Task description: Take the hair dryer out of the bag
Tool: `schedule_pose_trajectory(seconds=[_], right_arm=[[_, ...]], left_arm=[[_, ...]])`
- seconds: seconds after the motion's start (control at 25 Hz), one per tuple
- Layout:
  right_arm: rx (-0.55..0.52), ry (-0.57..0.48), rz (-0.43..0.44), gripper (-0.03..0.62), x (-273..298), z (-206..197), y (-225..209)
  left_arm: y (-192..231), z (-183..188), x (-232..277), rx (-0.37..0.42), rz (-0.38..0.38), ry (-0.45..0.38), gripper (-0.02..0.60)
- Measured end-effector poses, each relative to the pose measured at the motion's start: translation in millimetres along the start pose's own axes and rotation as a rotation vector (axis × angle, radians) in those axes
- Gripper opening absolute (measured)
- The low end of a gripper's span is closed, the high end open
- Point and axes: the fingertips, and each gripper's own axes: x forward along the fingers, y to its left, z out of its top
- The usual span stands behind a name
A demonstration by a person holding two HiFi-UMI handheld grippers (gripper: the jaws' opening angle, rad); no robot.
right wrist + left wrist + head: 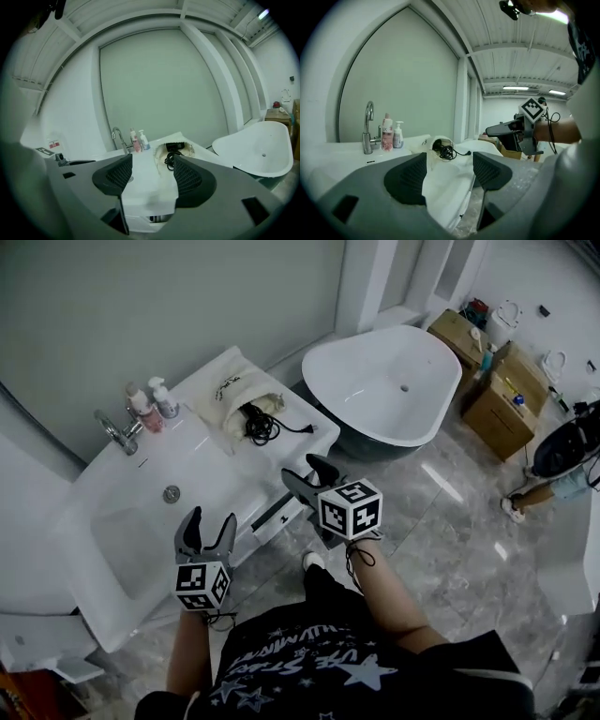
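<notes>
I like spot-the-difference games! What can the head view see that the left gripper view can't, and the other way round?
Only the head view shows the sink drain, a shoe on the floor and the inside of the bathtub. Only the left gripper view shows the ceiling lights. Both show the faucet, the two bottles, the bag with a black cord spilling from its mouth, and the right gripper, open and holding nothing.
</notes>
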Motion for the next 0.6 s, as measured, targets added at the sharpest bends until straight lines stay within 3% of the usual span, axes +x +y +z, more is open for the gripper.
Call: schedule_pose_trajectory(seconds=[0.36, 0.48, 0.6], right_arm=[[-0.025, 0.101, 0.170, 0.261, 69.7, 24.2, -69.4], [-0.026, 0.136, 0.220, 0.261, 84.6, 22.6, -81.4], [-0.027, 0.176, 0.260, 0.261, 98.7, 18.0, -89.6]], left_arm=[[6.6, 19.3, 103.1, -0.026, 0.173, 0.031, 0.320], [22.9, 21.6, 128.1, -0.034, 0.265, 0.042, 0.211], [32.2, 21.4, 153.3, -0.035, 0.298, 0.072, 0.202]])
